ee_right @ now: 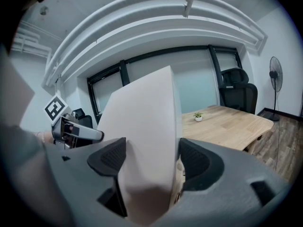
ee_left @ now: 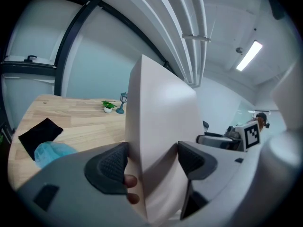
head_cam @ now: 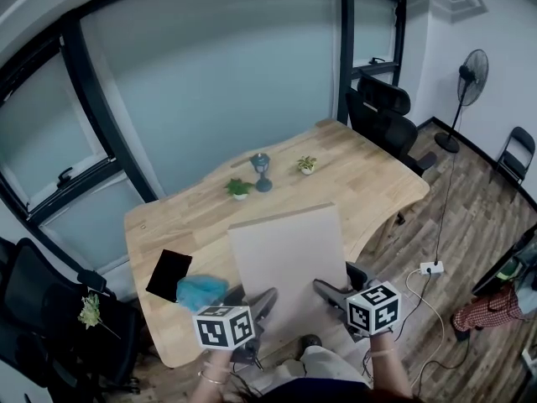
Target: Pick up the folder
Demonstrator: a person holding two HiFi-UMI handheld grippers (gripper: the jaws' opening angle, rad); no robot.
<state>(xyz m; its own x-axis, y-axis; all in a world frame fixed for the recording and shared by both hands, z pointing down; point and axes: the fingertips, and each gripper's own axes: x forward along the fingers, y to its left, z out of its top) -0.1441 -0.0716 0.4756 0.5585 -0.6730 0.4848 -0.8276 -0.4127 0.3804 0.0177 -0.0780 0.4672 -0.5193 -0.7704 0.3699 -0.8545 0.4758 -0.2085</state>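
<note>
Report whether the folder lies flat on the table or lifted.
Lifted: left gripper and right gripper clamp the folder, tilted above the table.

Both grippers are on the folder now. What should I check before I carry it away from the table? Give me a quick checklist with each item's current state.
1. Left gripper grip: jaws closed on the folder at its near edge. Ok.
2. Right gripper grip: jaws closed on the same edge. Ok.
3. Folder off the table: both gripper views show its far end raised above the wood. Ok.
4. Two small plants and the blue ornament: beyond the far edge, apart from the folder. Ok.
5. Teal cloth beside the left gripper: whether they touch, cannot tell.
6. Loose contents inside the folder: cannot tell.
</note>
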